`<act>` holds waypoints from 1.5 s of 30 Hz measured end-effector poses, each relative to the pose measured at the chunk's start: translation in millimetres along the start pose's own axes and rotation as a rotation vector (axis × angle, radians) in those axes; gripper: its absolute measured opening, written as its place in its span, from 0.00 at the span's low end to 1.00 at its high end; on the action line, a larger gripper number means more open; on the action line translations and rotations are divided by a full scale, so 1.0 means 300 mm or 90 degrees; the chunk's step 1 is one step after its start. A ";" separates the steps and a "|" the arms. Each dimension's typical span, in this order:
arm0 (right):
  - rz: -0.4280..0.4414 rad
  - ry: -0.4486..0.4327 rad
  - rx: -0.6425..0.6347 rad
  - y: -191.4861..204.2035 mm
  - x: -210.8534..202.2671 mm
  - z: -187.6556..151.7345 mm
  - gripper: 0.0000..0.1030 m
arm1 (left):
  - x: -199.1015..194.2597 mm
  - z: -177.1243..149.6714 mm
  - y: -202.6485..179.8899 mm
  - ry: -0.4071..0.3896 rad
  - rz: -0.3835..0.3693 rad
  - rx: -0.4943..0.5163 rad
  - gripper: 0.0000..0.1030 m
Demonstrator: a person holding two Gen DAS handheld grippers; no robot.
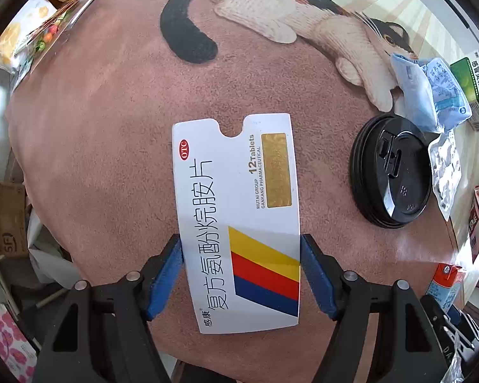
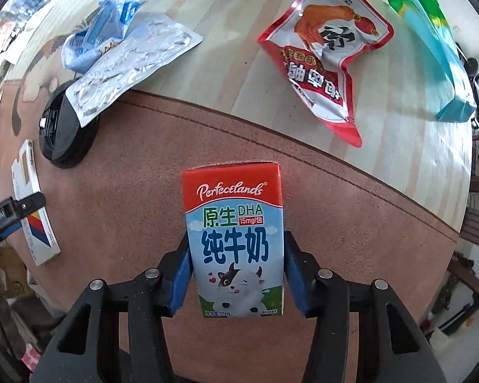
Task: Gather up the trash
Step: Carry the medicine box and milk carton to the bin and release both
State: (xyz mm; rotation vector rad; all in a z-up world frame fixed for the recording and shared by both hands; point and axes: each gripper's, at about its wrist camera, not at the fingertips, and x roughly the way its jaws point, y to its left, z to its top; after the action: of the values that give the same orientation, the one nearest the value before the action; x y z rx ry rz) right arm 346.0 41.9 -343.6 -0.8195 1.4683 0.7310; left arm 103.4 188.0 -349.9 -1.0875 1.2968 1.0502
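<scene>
A white tablet box [image 1: 236, 191] with yellow, red and blue stripes lies flat on the pink cat-print mat [image 1: 95, 159]. My left gripper [image 1: 239, 239] points down over it, its blue pads [image 1: 172, 265] pressed against the box's two long edges. In the right wrist view a small red and blue milk carton [image 2: 234, 223] lies on the mat, and my right gripper [image 2: 236, 237] is shut on its sides. The same carton [image 1: 444, 284] shows at the lower right of the left wrist view. The tablet box [image 2: 32, 204] appears at the right wrist view's left edge.
A black cup lid [image 1: 391, 172] sits right of the tablet box, with a foil blister sheet [image 2: 131, 63] and a crumpled blue wrapper [image 2: 102, 28] beside it. A red snack bag [image 2: 329, 51] and a green-teal bag [image 2: 431, 48] lie farther back. A green medicine box [image 1: 475, 92] stands at the edge.
</scene>
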 end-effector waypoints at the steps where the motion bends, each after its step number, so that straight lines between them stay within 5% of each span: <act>1: -0.005 -0.001 -0.004 0.017 0.001 -0.005 0.53 | -0.002 0.000 -0.001 -0.002 0.002 0.004 0.68; 10: 0.006 -0.025 -0.018 0.014 -0.010 -0.040 0.49 | -0.069 -0.081 -0.088 -0.037 0.018 0.028 0.68; 18: 0.036 -0.120 -0.087 0.049 -0.156 -0.152 0.49 | -0.260 -0.283 -0.045 -0.106 0.001 0.027 0.68; 30: 0.135 -0.189 -0.116 0.210 -0.359 -0.659 0.49 | -0.415 -0.724 0.255 -0.177 -0.087 0.031 0.68; 37: 0.140 -0.113 -0.116 0.282 -0.179 -1.023 0.49 | -0.191 -0.969 0.413 -0.086 -0.137 0.006 0.68; 45: 0.130 -0.013 -0.090 0.329 0.288 -1.174 0.49 | 0.345 -0.972 0.474 0.061 -0.191 -0.050 0.68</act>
State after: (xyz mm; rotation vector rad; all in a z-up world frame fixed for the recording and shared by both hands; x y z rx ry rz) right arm 69.3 -203.4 -411.8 -0.7732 1.5079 1.0028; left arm -90.1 -73.4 -450.4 -1.3583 1.1312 0.8373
